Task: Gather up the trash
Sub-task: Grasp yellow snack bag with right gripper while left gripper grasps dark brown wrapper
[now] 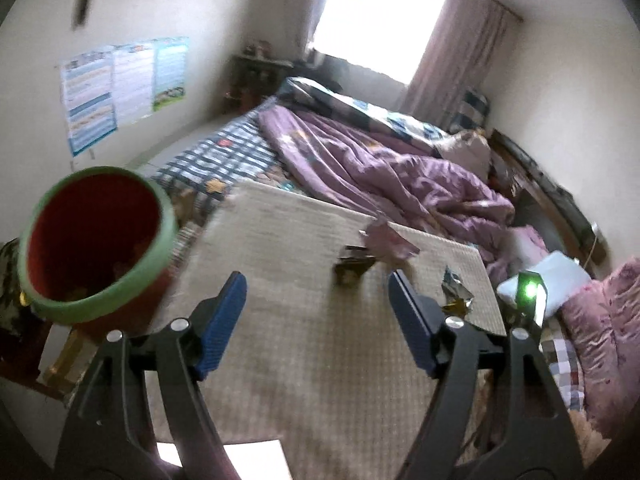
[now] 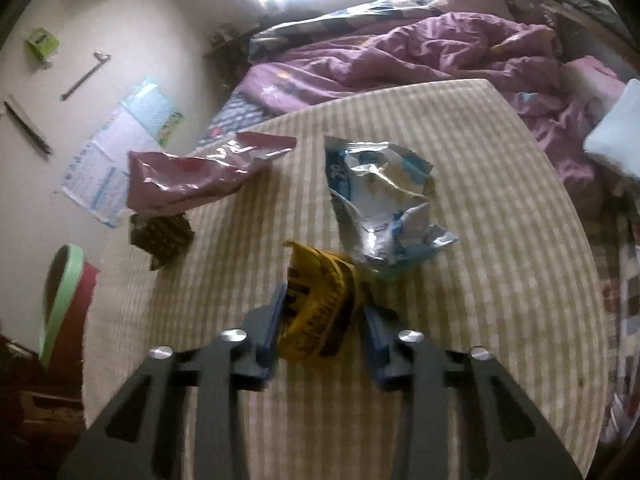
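Note:
A beige woven mat (image 2: 500, 264) lies on the bed with trash on it. My right gripper (image 2: 325, 304) is shut on a crumpled yellow wrapper (image 2: 320, 320), blue pads at both its sides. Just beyond it lies a blue-and-white foil bag (image 2: 384, 204). To the left are a pink bag (image 2: 200, 176) and a small dark wrapper (image 2: 160, 236). My left gripper (image 1: 316, 280) hangs open and empty over the mat (image 1: 304, 360), with the pink bag (image 1: 388, 240) and dark wrapper (image 1: 352, 268) ahead of it. A red bin with a green rim (image 1: 96, 240) stands to its left.
A rumpled purple duvet (image 1: 380, 168) and a checked blanket (image 1: 224, 152) cover the bed behind the mat. Pillows (image 1: 560, 276) lie at the right. Posters (image 1: 120, 84) hang on the left wall. White paper (image 1: 248, 460) lies at the mat's near edge.

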Demonstrator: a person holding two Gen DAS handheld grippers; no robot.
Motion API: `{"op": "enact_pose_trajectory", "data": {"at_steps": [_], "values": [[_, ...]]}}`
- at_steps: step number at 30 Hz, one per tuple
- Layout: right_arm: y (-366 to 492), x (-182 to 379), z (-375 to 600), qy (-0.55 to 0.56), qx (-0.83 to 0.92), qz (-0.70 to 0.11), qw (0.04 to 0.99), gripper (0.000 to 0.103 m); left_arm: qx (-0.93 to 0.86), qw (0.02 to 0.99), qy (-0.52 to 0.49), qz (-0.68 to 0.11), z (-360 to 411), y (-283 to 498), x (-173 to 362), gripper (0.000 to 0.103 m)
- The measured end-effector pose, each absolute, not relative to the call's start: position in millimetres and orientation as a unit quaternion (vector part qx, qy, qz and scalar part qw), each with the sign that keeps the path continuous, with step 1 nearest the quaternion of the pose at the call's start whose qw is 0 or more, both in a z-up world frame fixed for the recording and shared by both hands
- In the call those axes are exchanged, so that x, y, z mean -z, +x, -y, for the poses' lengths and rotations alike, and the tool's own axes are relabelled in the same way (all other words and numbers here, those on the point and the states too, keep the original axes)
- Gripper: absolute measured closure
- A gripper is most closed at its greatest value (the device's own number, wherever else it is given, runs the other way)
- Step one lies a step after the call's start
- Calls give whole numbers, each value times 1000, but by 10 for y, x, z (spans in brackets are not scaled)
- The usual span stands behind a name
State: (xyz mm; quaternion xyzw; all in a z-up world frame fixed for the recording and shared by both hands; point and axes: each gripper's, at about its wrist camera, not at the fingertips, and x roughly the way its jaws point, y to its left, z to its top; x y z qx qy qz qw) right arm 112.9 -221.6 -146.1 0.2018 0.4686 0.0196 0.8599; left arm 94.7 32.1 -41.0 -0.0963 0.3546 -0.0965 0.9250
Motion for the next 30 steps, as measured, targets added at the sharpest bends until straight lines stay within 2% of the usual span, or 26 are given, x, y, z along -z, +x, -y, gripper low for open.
{"op": "enact_pose_trajectory", "data": {"at_steps": [2, 9, 18, 19, 20, 24, 30], "values": [[1044, 1401, 2235, 204, -41, -455, 866, 73, 106, 919, -91, -369, -169, 1160, 515, 33], [820, 1206, 2365, 185, -82, -436, 877, 73, 127, 892, -66, -428, 312, 1837, 1117, 33], [837, 1203, 2494, 181, -91, -439, 875, 73, 103, 876, -50, -468, 471, 2221, 1581, 33], [851, 1210, 2497, 181, -92, -440, 875, 73, 101, 875, -50, -471, 471, 2243, 1607, 34], [857, 1217, 2492, 181, -94, -442, 874, 73, 99, 872, -49, -477, 469, 2259, 1637, 45], [899, 1227, 2479, 183, -101, -442, 872, 73, 101, 871, -38, -479, 474, 2227, 1647, 65], [885, 1161, 2382, 183, -111, -435, 875, 73, 110, 890, -24, -442, 433, 1977, 1409, 67]]}}
